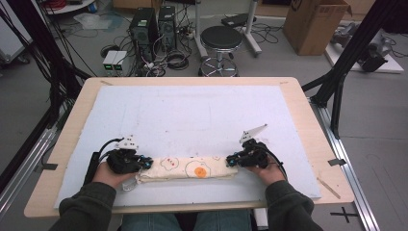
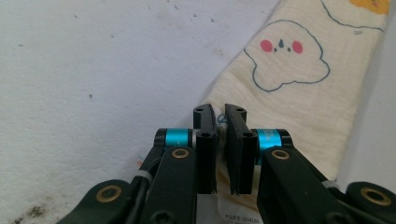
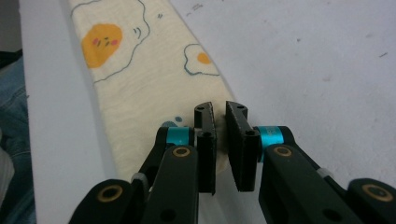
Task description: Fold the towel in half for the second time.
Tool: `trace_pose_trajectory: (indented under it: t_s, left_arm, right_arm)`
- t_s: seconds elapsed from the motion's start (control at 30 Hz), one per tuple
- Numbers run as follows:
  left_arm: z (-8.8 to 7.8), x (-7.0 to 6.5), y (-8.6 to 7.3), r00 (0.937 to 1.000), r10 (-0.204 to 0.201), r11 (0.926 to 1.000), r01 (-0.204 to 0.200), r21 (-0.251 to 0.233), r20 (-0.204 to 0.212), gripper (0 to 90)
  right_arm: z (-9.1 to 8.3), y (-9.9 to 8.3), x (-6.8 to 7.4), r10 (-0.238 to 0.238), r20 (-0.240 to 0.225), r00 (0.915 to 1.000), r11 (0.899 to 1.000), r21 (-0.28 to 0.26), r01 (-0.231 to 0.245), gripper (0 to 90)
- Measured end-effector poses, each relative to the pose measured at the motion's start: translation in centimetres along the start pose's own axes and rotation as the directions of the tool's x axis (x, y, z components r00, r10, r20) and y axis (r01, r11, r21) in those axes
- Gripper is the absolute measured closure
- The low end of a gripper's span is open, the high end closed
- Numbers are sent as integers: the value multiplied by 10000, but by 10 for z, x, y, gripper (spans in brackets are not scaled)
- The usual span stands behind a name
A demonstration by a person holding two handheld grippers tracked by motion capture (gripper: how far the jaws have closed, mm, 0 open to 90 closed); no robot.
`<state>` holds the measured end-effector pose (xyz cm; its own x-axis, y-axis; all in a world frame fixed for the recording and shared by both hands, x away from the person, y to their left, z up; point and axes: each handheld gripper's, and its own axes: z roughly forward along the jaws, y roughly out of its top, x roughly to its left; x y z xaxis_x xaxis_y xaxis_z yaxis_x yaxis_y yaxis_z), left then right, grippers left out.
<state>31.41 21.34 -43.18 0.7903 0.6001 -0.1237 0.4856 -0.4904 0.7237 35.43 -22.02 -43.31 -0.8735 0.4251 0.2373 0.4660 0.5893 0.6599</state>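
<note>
A cream cloth (image 1: 187, 168) printed with fried eggs and a cloud face lies folded into a long narrow strip near the table's front edge. My left gripper (image 1: 144, 163) is at its left end. In the left gripper view the jaws (image 2: 220, 112) stand nearly together with the cloth's (image 2: 289, 93) corner pinched between the pads. My right gripper (image 1: 231, 160) is at the strip's right end. In the right gripper view its jaws (image 3: 220, 108) are likewise shut on the edge of the cloth (image 3: 140, 79). Both hands rest low on the mat.
A white mat (image 1: 192, 115) covers most of the wooden table (image 1: 72, 125), with open mat beyond the cloth. A stool (image 1: 221, 41), computer towers (image 1: 144, 29) and a cardboard box (image 1: 312, 24) stand on the floor past the table.
</note>
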Motion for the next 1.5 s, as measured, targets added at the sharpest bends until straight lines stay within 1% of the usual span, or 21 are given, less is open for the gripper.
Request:
trace_pose_trajectory:
  t_s: [0.07,0.13,0.17,0.23,0.33,0.47,0.57,0.6,0.67,0.77,0.83,0.97,1.03,1.13,1.17,1.23,1.27,1.33,1.4,1.43,1.5]
  left_arm:
    - [-2,0,2,10000,1,9998,-2,-198,-75,832]
    - [-2,1,5,9998,-131,9990,126,-432,-115,832]
    - [-2,1,7,9998,-117,9987,109,-495,-162,832]
    - [-1,3,9,9997,-111,9985,100,-541,-213,832]
    - [2,7,15,9992,-175,9980,153,-611,-358,832]
    - [4,13,29,9984,-207,9951,155,-972,-526,832]
    - [6,18,36,9970,-222,9954,152,-942,-742,831]
    - [7,21,38,9963,-325,9938,238,-1082,-794,831]
    - [10,27,41,9948,-510,9918,402,-1214,-877,831]
    - [15,35,43,9915,-697,9892,544,-1358,-1101,830]
    - [20,41,43,9873,-951,9862,760,-1472,-1271,830]
    - [30,51,40,9803,-1231,9831,992,-1536,-1546,827]
    - [33,54,39,9787,-1258,9836,1018,-1490,-1620,824]
    - [37,56,38,9766,-1274,9840,1026,-1453,-1730,815]
    - [38,57,38,9759,-1319,9831,1063,-1489,-1741,812]
    - [40,57,37,9754,-1295,9847,1054,-1389,-1782,803]
    - [40,57,37,9749,-1327,9842,1083,-1397,-1786,787]
    - [39,58,37,9745,-1289,9848,1040,-1390,-1838,748]
    - [35,58,38,9725,-1388,9818,1104,-1544,-1873,710]
    - [32,57,38,9718,-1471,9780,1151,-1738,-1845,699]
    - [24,57,39,9733,-1452,9749,1102,-1932,-1777,676]
  right_arm:
    - [-6,2,-1,25,60,10000,9998,-205,-24,832]
    - [-10,6,-2,-8,170,9999,9995,-303,13,832]
    - [-12,8,-2,-34,212,9998,9995,-305,40,832]
    - [-15,13,-3,-161,369,9992,9994,-297,172,832]
    - [-18,18,-5,-204,523,9984,9995,-233,217,832]
    - [-21,23,-13,-172,886,9959,9995,-230,193,831]
    - [-24,28,-20,-141,1085,9940,9993,-331,178,831]
    - [-24,30,-22,-47,1136,9935,9994,-342,86,831]
    - [-25,34,-29,-44,1270,9919,9990,-445,101,830]
    - [-24,39,-38,109,1421,9898,9986,-532,-34,830]
    - [-22,43,-43,99,1563,9877,9983,-585,-8,830]
    - [-16,48,-53,238,1666,9857,9968,-791,-107,825]
    - [-10,48,-58,183,1774,9840,9977,-680,-63,821]
    - [-3,47,-64,271,1816,9830,9979,-625,-160,818]
    - [-1,47,-65,305,1839,9825,9981,-582,-201,813]
    - [2,45,-69,498,1749,9833,9978,-520,-413,804]
    - [5,44,-70,502,1750,9833,9982,-401,-438,793]
    - [7,43,-71,553,1841,9814,9982,-331,-501,732]
    - [5,43,-72,710,1795,9812,9967,-504,-629,672]
    - [3,43,-72,702,1828,9806,9963,-625,-597,656]
    - [-4,43,-70,775,1735,9818,9937,-939,-619,621]
